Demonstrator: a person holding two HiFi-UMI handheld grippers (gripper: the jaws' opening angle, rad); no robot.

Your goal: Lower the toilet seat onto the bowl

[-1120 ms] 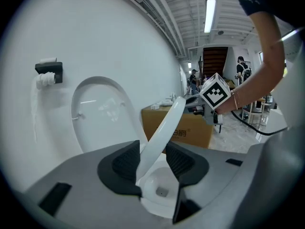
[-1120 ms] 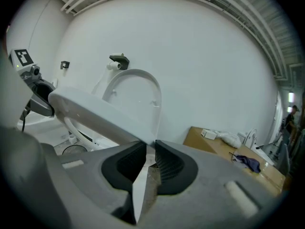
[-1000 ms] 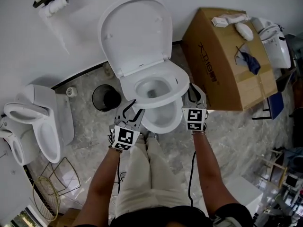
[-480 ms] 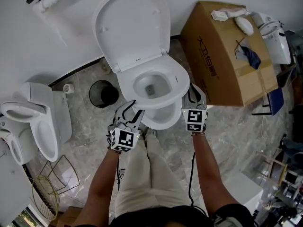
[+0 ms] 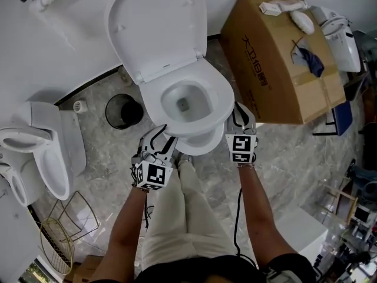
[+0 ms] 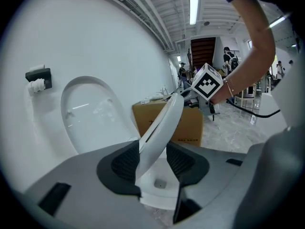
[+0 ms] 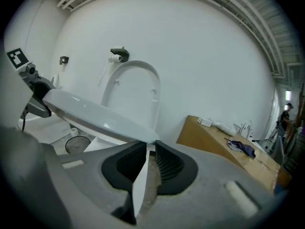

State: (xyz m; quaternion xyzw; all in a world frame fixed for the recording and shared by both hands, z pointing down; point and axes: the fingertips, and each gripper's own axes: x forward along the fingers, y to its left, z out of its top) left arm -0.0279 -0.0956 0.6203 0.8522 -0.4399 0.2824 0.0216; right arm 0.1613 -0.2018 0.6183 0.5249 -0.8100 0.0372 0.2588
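Observation:
The white toilet seat (image 5: 207, 90) hangs tilted a little above the bowl (image 5: 203, 146), whose front rim shows beneath it. The lid (image 5: 154, 28) stands upright against the wall. My left gripper (image 5: 164, 133) is shut on the seat's front left rim, and in the left gripper view the seat (image 6: 159, 128) runs edge-on between the pads. My right gripper (image 5: 240, 114) is shut on the seat's right edge. In the right gripper view the seat (image 7: 95, 116) slants down into the nearly closed pads, with the lid (image 7: 136, 89) behind it.
A large cardboard box (image 5: 277, 58) with small items on top stands close to the right of the toilet. A black bin (image 5: 121, 111) sits on the floor at its left, beyond it a second toilet (image 5: 44, 152) and a wire basket (image 5: 65, 234). The person's legs are directly below the bowl.
The seat has swung further down away from the lid, toward the bowl. Both grippers have sunk with it and kept their hold.

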